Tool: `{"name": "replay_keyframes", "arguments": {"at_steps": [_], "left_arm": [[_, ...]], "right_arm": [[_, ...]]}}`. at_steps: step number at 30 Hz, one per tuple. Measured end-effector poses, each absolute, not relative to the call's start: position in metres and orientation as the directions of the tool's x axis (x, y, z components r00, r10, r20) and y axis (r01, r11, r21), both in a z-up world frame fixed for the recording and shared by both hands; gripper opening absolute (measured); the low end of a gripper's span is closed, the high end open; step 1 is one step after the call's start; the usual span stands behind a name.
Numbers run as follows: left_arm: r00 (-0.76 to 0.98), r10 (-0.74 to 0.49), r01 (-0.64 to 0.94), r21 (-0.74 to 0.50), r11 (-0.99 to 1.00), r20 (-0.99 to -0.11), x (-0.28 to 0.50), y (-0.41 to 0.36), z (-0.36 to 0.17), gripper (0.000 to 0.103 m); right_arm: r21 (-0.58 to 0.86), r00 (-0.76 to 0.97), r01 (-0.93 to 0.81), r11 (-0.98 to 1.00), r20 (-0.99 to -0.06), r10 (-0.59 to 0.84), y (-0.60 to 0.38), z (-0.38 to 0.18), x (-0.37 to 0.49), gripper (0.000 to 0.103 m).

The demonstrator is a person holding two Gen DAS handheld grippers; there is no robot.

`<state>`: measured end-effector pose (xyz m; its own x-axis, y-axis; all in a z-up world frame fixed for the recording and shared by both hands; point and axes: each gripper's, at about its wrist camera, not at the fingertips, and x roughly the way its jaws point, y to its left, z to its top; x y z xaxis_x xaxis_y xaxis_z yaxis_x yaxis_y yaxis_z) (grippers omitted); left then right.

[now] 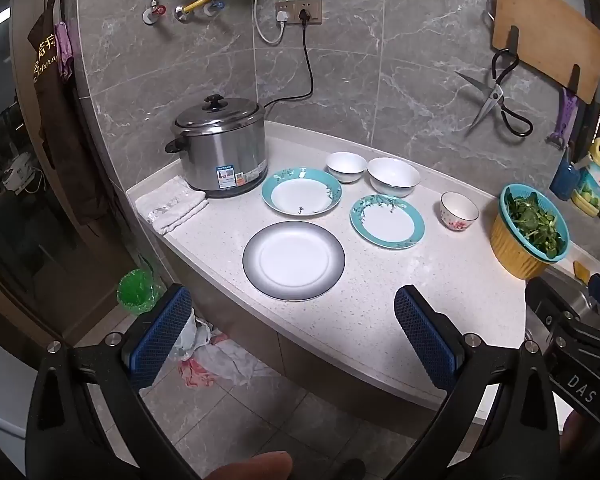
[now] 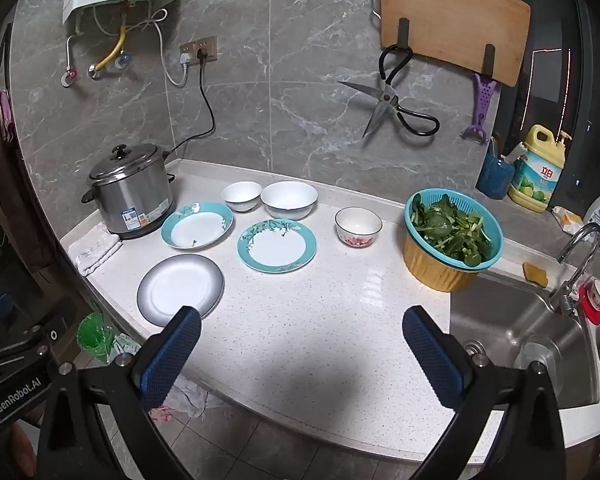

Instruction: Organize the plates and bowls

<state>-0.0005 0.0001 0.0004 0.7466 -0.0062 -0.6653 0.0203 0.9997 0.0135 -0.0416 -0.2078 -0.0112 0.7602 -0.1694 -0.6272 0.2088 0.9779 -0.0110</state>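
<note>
On the white counter (image 1: 360, 312) lie a grey-rimmed plate (image 1: 293, 260), a teal-rimmed deep plate (image 1: 301, 191) and a teal-rimmed flat plate (image 1: 387, 221). Behind them stand a small white bowl (image 1: 346, 166) and a larger white bowl (image 1: 393, 176). A small flowered bowl (image 1: 459, 211) stands to the right. The right wrist view shows the same: grey plate (image 2: 180, 289), teal plates (image 2: 197, 225) (image 2: 277, 245), white bowls (image 2: 241, 195) (image 2: 289, 199), flowered bowl (image 2: 358, 226). My left gripper (image 1: 292, 332) is open and empty, in front of the grey plate. My right gripper (image 2: 300, 344) is open and empty over the counter's front.
A steel rice cooker (image 1: 219, 148) and a folded cloth (image 1: 171, 203) sit at the counter's left. A teal colander of greens in a yellow basin (image 2: 452, 238) stands by the sink (image 2: 520, 332). Scissors (image 2: 388, 100) and a cutting board (image 2: 452, 20) hang on the wall. A green bin (image 1: 137, 291) is on the floor.
</note>
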Motion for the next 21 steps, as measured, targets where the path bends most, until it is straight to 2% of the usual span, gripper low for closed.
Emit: {"name": "replay_keyframes", "arguments": {"at_steps": [21], "left_arm": [[0.737,-0.009,0.021,0.009,1.0,-0.676,0.003,0.0044,-0.0002,0.103]], "right_arm": [[-0.015,0.757,0.209,0.978,-0.631,-0.171,-0.2065,-0.0132,-0.0398,0.103]]}}
